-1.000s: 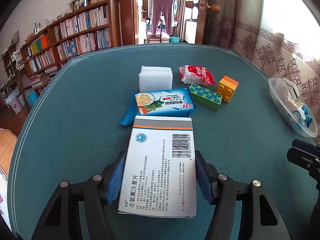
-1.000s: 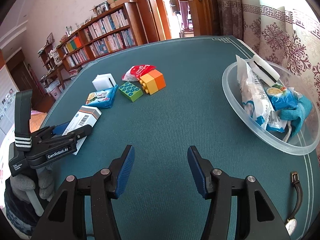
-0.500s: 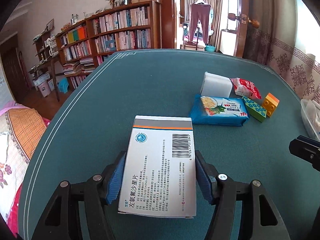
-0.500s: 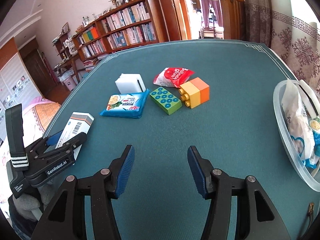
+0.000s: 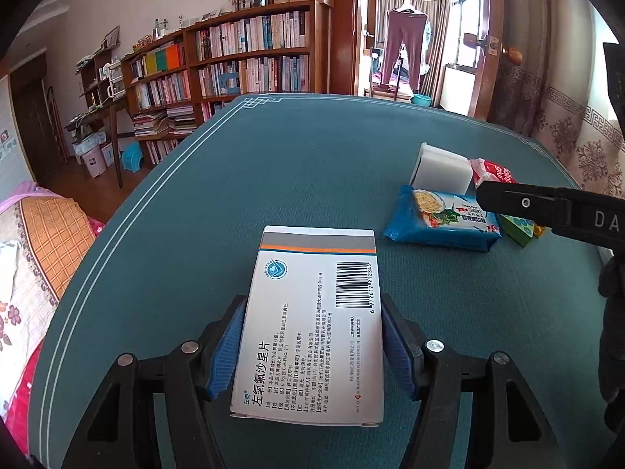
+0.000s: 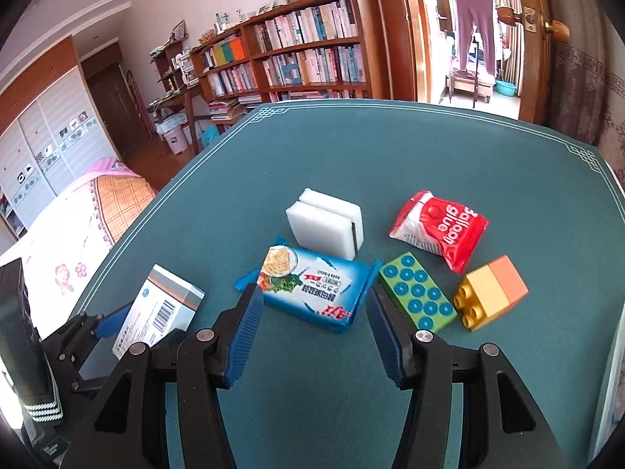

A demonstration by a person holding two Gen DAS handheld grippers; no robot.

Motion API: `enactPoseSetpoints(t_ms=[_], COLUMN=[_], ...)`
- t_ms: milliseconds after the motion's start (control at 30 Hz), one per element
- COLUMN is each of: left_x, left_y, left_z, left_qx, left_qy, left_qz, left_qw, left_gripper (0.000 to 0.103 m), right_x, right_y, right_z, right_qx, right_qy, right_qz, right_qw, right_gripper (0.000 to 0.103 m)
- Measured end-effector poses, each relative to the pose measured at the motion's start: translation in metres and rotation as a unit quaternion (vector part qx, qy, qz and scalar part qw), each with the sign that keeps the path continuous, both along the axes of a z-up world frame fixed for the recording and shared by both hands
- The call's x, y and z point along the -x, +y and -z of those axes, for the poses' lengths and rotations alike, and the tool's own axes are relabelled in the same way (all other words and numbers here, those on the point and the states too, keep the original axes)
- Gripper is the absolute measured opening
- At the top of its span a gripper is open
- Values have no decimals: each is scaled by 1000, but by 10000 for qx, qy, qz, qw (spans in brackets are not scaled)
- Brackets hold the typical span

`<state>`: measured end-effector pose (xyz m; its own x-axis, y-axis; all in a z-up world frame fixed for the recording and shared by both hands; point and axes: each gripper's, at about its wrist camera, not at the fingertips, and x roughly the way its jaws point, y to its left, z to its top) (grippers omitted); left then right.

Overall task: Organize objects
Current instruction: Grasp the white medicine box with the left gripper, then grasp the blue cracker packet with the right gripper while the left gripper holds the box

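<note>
**Medicine box gripped on the left, right fingers spread over the noodle packet**

At the far left of the right wrist view, the left gripper has its blue-padded fingers pressed against both long sides of a white medicine box. The box is clamped flat between them, barcode face up, its grey and orange striped end pointing away over the teal bench. Whether the box's underside touches the bench cannot be told.

Moving right, a blue instant-noodle packet lies flat on the bench. The right gripper hovers at its near edge with the fingers parted and nothing between the pads; the packet's near corner sits just ahead of the gap. Behind the packet, touching or nearly touching its far edge, stands a white sponge block with a slit down its side.

Further right, a green studded brick lies just beside the packet's right end. Beyond it rests a yellow and orange brick, on its side with the studs facing the camera. Behind these two lies a red "balloon glue" pouch, close to the sponge block but apart from it.

In the left wrist view, the right gripper's black body crosses in front of the packet and the bricks.
</note>
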<state>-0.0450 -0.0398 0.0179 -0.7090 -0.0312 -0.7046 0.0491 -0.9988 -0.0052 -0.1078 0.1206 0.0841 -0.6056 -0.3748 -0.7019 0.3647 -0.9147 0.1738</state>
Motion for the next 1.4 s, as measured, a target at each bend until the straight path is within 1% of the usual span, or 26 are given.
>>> enactPoseSetpoints(t_ms=[167, 333, 500, 633, 767, 900, 1000, 1067, 1167, 1400], left_x=[1, 0, 1, 1, 1, 1, 1, 1, 0, 0], left_y=[-2, -4, -6, -7, -7, -8, -8, -9, -11, -11], left_z=[1, 1, 2, 2, 2, 2, 2, 2, 2, 2], left_qx=[-62, -123, -158, -176, -181, -179, -180, -181, -181, -183], left_qy=[-17, -39, -54, -61, -62, -61, -63, -63, -61, -65], left_qz=[-18, -18, -9, -16, -18, -15, -18, -21, -21, -17], left_qw=[10000, 9999, 9999, 9998, 9998, 9998, 9998, 9998, 9998, 9998], left_gripper=[68, 68, 68, 68, 68, 68, 68, 68, 68, 68], right_x=[22, 43, 52, 47, 33, 19, 9, 3, 1, 7], right_y=[-12, -14, -12, -12, -9, -2, -2, -7, -16, -25], right_z=[-2, 5, 13, 18, 23, 28, 31, 32, 35, 37], right_qx=[-73, -48, 20, 10, 112, 260, 293, 171, -162, -293], right_qy=[23, -178, -385, -496, -673, -835, -870, -840, -723, -607], right_qz=[-190, -240, -300, -446, -566, -558, -601, -645, -580, -429], right_qw=[9998, 9995, 9988, 9978, 9961, 9946, 9940, 9942, 9956, 9968], right_gripper=[57, 57, 57, 57, 57, 57, 60, 62, 63, 63])
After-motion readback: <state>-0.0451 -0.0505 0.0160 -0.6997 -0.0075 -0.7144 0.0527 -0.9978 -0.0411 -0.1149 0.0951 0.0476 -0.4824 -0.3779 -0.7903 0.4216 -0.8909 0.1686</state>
